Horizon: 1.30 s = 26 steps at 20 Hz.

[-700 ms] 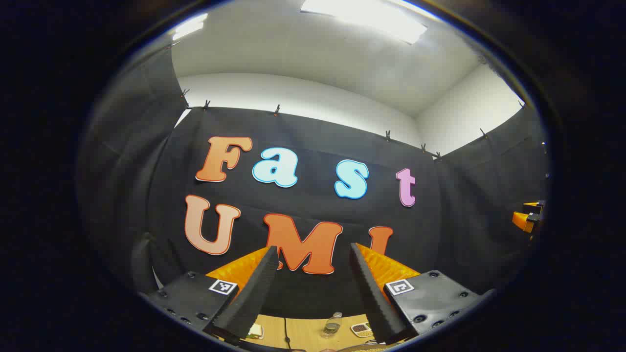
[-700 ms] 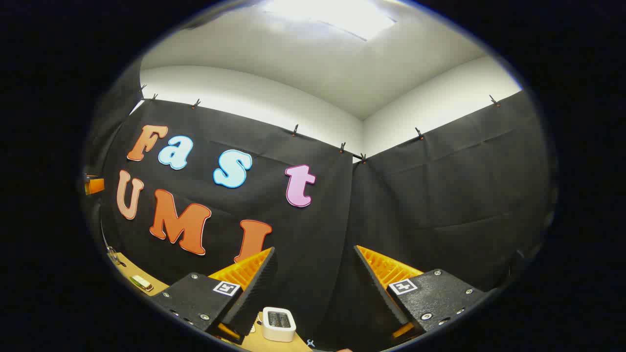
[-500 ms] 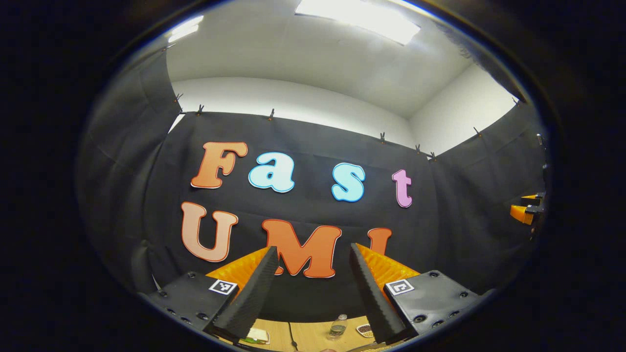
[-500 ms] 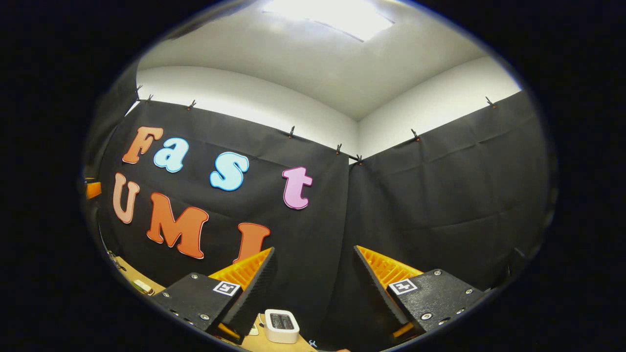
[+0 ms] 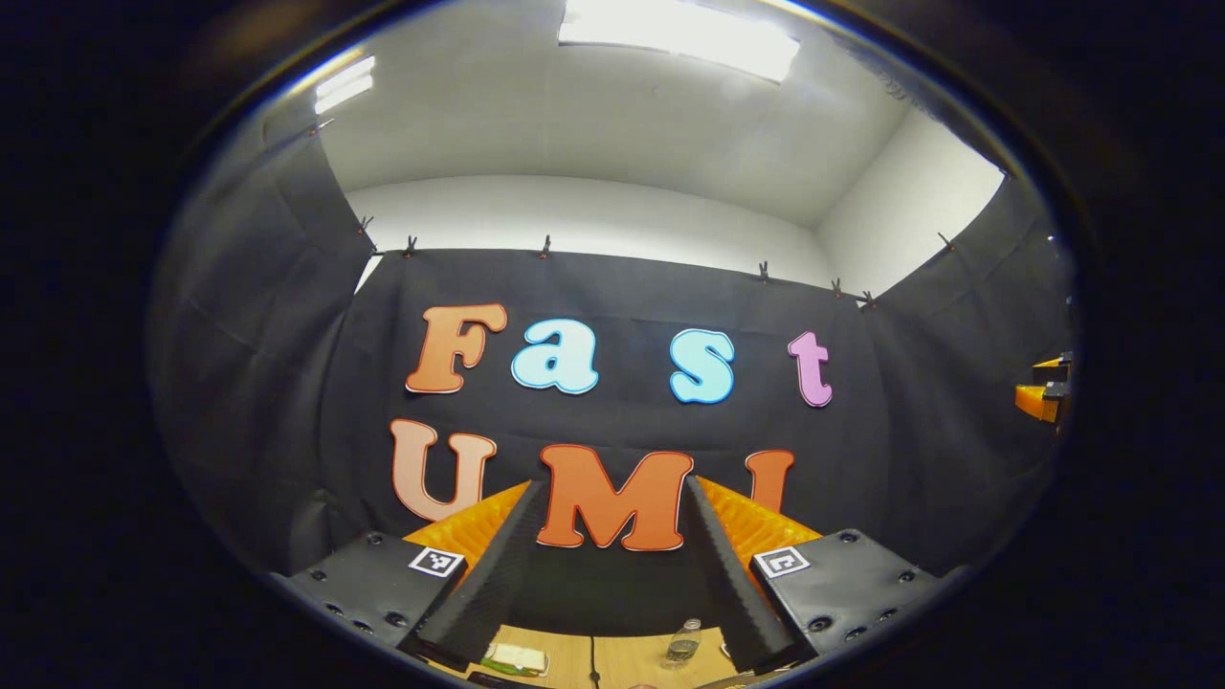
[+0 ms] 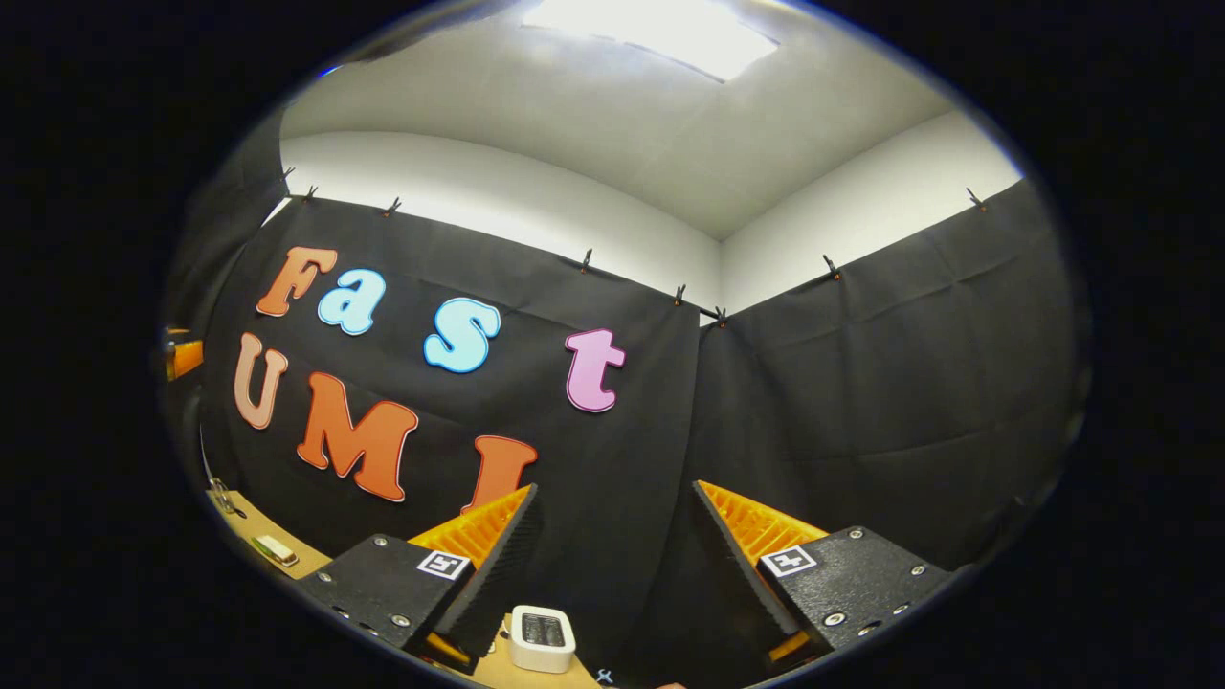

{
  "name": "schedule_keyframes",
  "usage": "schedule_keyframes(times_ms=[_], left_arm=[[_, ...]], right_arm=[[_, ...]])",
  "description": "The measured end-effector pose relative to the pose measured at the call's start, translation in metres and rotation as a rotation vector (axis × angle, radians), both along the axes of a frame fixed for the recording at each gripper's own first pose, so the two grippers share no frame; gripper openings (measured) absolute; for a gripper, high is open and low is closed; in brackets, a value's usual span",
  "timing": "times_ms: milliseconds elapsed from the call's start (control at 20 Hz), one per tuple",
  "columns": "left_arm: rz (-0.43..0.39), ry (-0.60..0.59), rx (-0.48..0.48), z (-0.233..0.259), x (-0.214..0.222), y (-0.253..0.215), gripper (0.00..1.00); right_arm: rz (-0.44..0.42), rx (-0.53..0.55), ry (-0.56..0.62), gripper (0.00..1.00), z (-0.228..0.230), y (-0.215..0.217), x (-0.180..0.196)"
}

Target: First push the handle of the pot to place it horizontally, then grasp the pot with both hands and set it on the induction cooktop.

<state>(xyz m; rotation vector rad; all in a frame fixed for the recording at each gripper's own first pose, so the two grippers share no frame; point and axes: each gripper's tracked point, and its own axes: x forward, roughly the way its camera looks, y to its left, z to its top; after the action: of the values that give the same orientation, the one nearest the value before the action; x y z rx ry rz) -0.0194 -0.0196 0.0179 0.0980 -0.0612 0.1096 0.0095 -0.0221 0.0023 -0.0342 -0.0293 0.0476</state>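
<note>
Both claws were raised and pointed at the booth's black cloth wall (image 5: 612, 287), with the white ceiling and its light panel (image 5: 679, 38) above.

In the left gripper view, the left claw (image 5: 606, 574) had its two fingers (image 5: 488, 584) spread apart, with nothing between them but the wall behind. Low between the fingers a strip of the wooden table (image 5: 622, 660) showed. On it stood a small clear bottle (image 5: 681, 643), upright, near the right finger. A dark cord (image 5: 593, 660) ran across the wood beside it, and a small flat pale item (image 5: 517, 657) lay near the left finger; what that item was could not be told. At the far right rim of this view, part of the other claw (image 5: 1043, 394) showed, held well apart from the left one.

In the right gripper view, the right claw (image 6: 612, 574) also had its fingers (image 6: 493, 574) apart and held nothing. Below the left finger a white toaster (image 6: 542, 638) stood on the table (image 6: 287, 569), its slots facing up. Toward the table's left edge lay a small pale object (image 6: 276, 548), too small to identify. At the left rim of this view a bit of the other claw (image 6: 182, 356) was visible.

The pot and the induction cooktop could not be located from these views.
</note>
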Motion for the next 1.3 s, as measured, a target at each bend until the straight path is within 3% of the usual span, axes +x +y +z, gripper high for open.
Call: schedule_keyframes(times_ms=[250,450,600,750,900,1200,1300], left_arm=[[-0.007,0.065,0.015,-0.011,-0.004,-0.037,0.97],[-0.003,0.098,0.051,-0.013,-0.008,-0.052,0.89],[-0.011,0.103,0.055,-0.011,-0.012,-0.056,0.65],[-0.041,0.154,0.014,-0.023,-0.018,-0.064,0.09],[-0.035,0.263,-0.056,-0.056,-0.028,-0.063,0.07],[0.018,0.624,-0.267,-0.171,-0.055,-0.054,0.07],[0.047,0.756,-0.293,-0.217,-0.072,-0.052,0.07]], right_arm=[[0.035,0.025,-0.017,0.95,-0.012,-0.013,0.005],[0.070,0.075,-0.010,0.95,-0.026,-0.012,0.014],[0.099,0.098,-0.019,0.95,-0.031,-0.005,0.021],[0.138,0.128,-0.009,0.95,-0.039,0.008,0.025],[0.166,0.137,0.009,0.95,-0.047,0.017,0.028],[0.192,0.143,0.017,0.95,-0.055,0.026,0.030],[0.199,0.147,0.030,0.95,-0.060,0.027,0.030]])
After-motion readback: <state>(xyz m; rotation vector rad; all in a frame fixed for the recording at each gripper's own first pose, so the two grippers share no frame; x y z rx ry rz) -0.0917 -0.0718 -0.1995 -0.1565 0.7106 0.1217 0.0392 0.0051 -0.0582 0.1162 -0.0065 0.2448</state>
